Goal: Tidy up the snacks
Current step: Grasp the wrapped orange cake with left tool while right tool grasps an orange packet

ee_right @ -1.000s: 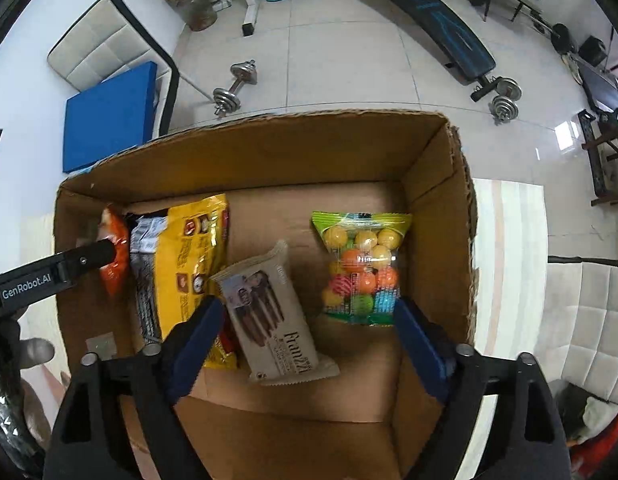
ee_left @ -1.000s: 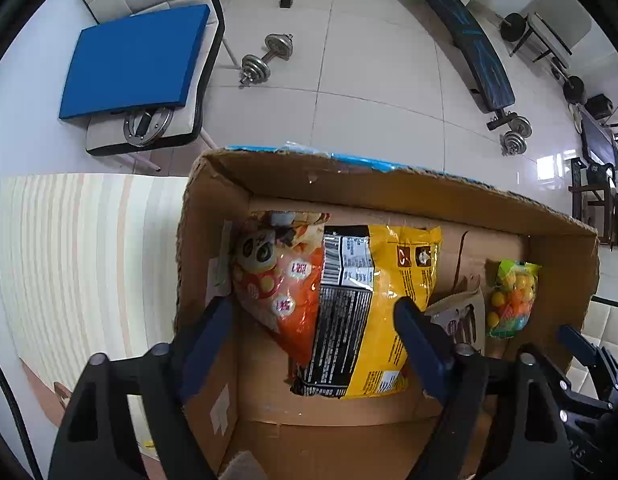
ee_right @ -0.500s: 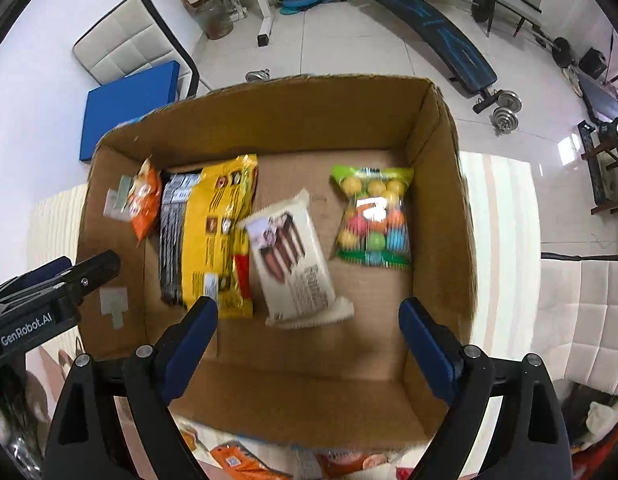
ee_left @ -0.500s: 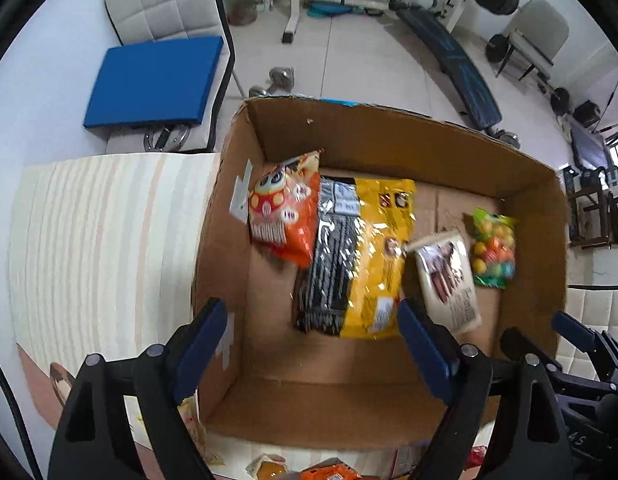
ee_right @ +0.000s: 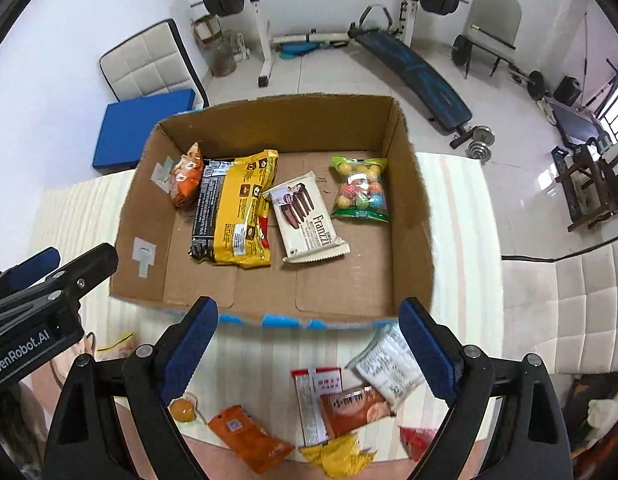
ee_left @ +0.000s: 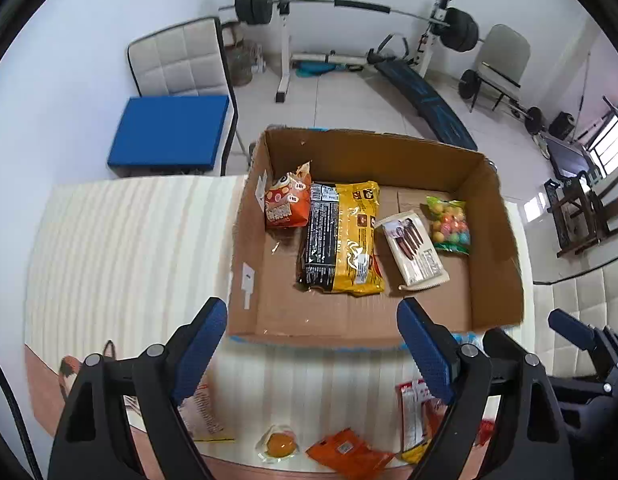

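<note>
Inside the open brown cardboard box (ee_right: 413, 216) on the striped cloth lie four packets: orange snack bag (ee_right: 185, 178), yellow-black pouch (ee_right: 241, 208), white wafer pack (ee_right: 305, 216), clear bag of coloured balls (ee_right: 361, 194). More packets (ee_right: 349, 400) lie near. Left gripper (ee_left: 313, 344) and right gripper (ee_right: 309, 340) both spread, empty

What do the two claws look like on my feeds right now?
Both match: black angular arms with silver pivot screws, ending in blue textured pads. Left claw, right claw. The left one's side, seen in the right view, carries white "GenRobot.AI" lettering. No sleeves are visible.
</note>
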Available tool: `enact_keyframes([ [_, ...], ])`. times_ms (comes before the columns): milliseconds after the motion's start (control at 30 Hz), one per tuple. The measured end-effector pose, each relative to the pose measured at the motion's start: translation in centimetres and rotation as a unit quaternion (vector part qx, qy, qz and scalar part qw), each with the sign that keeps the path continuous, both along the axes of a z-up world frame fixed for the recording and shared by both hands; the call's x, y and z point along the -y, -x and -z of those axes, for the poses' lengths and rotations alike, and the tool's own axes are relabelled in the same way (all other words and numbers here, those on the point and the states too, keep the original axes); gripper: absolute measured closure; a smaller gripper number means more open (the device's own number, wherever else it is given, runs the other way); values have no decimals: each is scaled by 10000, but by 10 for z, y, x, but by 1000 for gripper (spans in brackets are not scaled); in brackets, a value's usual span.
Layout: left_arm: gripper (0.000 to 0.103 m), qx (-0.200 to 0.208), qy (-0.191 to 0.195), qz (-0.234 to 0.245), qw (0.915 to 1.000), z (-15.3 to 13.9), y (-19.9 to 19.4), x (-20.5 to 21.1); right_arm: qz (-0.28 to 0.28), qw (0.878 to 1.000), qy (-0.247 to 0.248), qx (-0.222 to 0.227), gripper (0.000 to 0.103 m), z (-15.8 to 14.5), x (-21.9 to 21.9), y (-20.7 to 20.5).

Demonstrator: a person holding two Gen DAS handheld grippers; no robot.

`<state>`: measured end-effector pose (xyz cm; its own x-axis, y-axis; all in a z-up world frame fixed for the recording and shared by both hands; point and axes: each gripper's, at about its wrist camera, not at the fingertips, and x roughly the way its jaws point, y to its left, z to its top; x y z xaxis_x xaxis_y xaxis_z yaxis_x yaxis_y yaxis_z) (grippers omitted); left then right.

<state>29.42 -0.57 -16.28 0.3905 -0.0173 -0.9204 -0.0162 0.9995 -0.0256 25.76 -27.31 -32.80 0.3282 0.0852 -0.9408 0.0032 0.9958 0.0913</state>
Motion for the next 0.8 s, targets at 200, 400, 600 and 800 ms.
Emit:
enact_keyframes([
  [200, 16, 325, -56, 146, 9993, -24, 35, 0, 125, 9995, -44, 283, 9, -28, 3, 37],
  [400, 16, 519, -26, 261, 9983, -40, 65, 0, 193, 9985, -67, 517, 9, -51, 5, 69],
  [600, 16, 331, -8, 226, 9992, -28, 84, -7, 245, 9987, -265, 357, 9, -50, 9, 95],
  [800, 16, -518, 91, -93, 9986, 33, 108, -28, 90, 9982, -401, -445, 9, 7, 11, 119],
])
